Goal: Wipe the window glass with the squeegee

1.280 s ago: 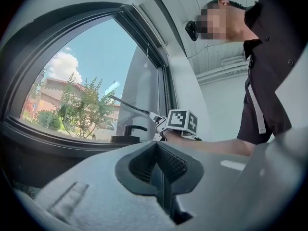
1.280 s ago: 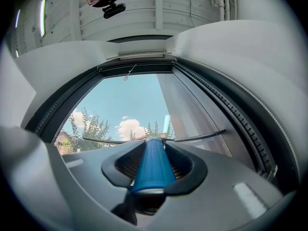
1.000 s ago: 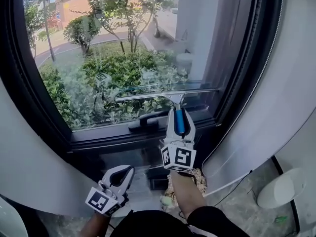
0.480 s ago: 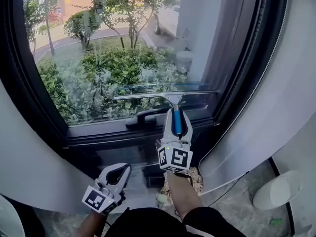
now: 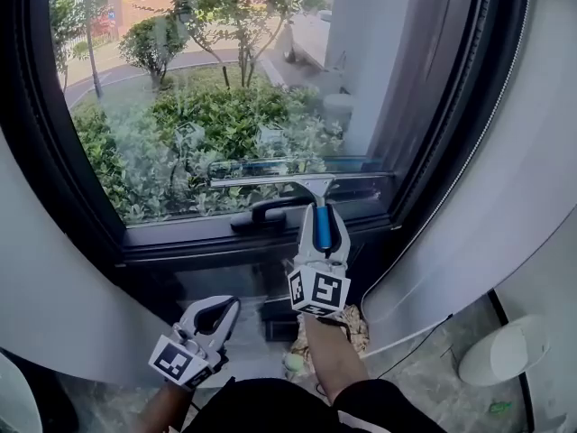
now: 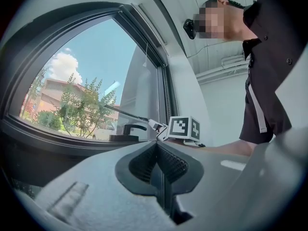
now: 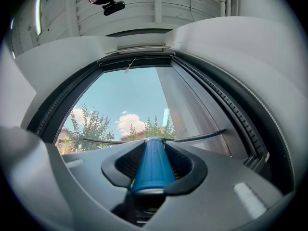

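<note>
Nearest the person, the left gripper point(image 5: 225, 305) is held low, below the window sill and well apart from the glass. Its jaws are pressed together, and nothing is seen between them in the left gripper view point(image 6: 158, 147). Further forward and higher, the right gripper point(image 5: 322, 213) is raised toward the window. Its jaws are clenched on the blue handle of the squeegee point(image 5: 306, 186), which is seen lying lengthwise between them in the right gripper view point(image 7: 150, 165). The squeegee's blade is laid level across the lower part of the window glass point(image 5: 207, 79), just above the dark window handle point(image 5: 261, 212) that is mounted on the bottom of the frame point(image 5: 216, 246). Beyond the glass, green shrubs point(image 5: 225, 120) and small trees are seen, with a road and buildings behind them.
</note>
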### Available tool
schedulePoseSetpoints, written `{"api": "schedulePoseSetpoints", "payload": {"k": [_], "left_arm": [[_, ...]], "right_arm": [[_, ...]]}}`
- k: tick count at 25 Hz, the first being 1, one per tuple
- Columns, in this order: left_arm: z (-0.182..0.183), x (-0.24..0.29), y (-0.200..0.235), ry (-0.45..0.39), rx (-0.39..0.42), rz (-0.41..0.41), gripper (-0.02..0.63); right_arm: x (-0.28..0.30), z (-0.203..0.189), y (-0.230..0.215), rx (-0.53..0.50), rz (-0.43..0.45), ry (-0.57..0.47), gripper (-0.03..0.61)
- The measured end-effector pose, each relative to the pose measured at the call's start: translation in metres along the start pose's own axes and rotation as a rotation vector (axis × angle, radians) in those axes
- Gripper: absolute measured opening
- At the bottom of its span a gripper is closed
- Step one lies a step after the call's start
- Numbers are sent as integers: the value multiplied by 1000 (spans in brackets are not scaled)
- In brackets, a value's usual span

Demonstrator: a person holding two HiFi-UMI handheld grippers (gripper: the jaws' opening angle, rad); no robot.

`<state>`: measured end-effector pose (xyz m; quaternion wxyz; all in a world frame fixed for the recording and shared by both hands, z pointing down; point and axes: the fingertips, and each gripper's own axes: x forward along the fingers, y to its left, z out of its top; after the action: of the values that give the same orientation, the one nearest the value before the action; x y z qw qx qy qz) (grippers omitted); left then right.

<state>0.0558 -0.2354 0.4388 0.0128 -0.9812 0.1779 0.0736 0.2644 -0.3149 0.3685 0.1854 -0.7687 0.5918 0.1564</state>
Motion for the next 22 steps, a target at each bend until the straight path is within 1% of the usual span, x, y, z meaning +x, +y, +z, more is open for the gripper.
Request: {"api": "schedulePoseSetpoints", "payload": {"k": [3, 11, 14, 17, 22], "left_arm": [[1, -1, -1, -9, -1, 5, -2], [-2, -5, -3, 9, 6, 10, -2], [3, -5, -2, -2, 15, 14, -2], [8, -6, -4, -13, 24, 6, -2], [25, -11, -3, -47, 45, 5, -2]], "right_arm": [[-4, -4, 0, -1, 0, 13, 130], [-7, -13, -2, 2, -3, 36, 130], [-5, -10, -2, -4, 2, 36, 130], [-3, 11, 2, -11, 13, -4, 130], [22, 79, 29, -51, 57, -153, 130]]}}
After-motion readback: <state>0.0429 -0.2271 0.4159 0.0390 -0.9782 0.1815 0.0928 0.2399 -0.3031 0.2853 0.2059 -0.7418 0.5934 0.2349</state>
